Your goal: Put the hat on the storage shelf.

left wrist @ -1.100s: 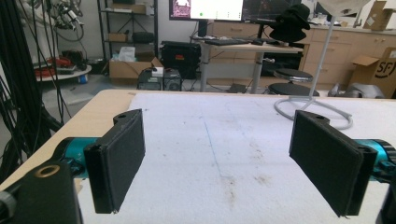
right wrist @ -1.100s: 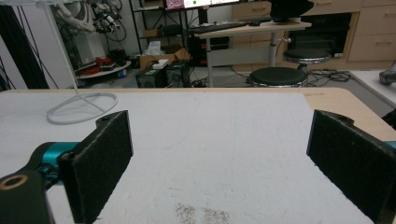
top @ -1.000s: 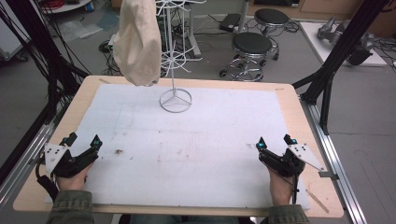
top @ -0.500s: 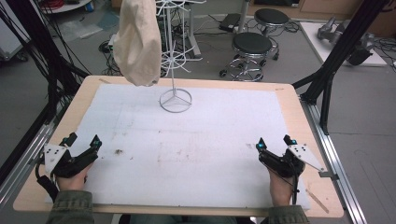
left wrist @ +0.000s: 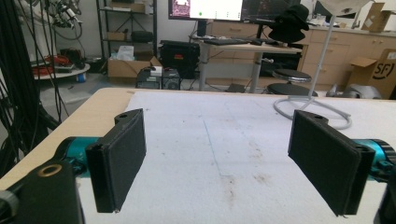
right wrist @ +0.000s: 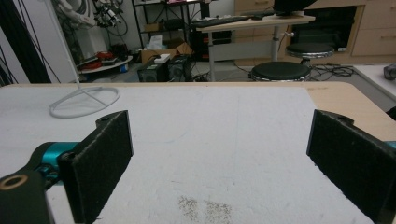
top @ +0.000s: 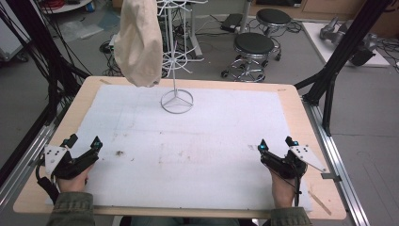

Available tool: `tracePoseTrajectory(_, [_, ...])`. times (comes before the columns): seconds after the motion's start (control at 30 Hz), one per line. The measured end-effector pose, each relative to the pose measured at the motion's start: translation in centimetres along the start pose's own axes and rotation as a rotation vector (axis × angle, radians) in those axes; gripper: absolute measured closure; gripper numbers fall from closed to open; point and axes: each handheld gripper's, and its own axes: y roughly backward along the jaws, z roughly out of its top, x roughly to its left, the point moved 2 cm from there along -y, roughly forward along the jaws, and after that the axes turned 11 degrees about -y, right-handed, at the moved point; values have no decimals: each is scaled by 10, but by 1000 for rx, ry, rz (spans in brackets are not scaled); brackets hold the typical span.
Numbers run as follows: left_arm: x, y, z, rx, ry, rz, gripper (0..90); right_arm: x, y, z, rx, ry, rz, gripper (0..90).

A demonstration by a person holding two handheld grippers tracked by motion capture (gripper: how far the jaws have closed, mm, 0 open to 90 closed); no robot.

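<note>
A: Lab bkgd is seen past the table (top: 301,101): stools, cables, desks w/ monitors. White mat (top: 197,150) is laid over most of the wooden top. Tools?

B: Left gripper (top: 83,143) is held at near-left corner of mat, jaws spread wide, nothing gripped. In left gripper view the left gripper (left wrist: 219,161) has bare stained mat btwn its two black pads.

A: Right one?

B: Right gripper (top: 275,143) is held at near-right, low over mat, jaws likewise wide apart, nothing gripped. Same is shown in right gripper view: right gripper (right wrist: 219,158), empty gap, a speckled stain on the mat just below.

A: What's nearest them?

B: Nothing close. White wire stand (top: 177,80) is placed at far-centre of mat, well apart from both; ring base w/ three spokes rests on mat, thin pole rises from it w/ prong clusters. Base is also seen in left gripper view at far right (left wrist: 310,109) and in right gripper view at far left (right wrist: 84,101).

A: And the cloth thing?

B: Beige hat (top: 139,42) is hung on stand's left side, above far-left mat edge, not touching table. Black hat (left wrist: 290,23) is seen in bkgd, off the table.
</note>
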Motion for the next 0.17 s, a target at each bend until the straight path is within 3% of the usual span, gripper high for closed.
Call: tracePoseTrajectory(0.17, [0, 0, 0, -1, 3, -1, 194, 0, -1, -1, 8, -5, 0, 61])
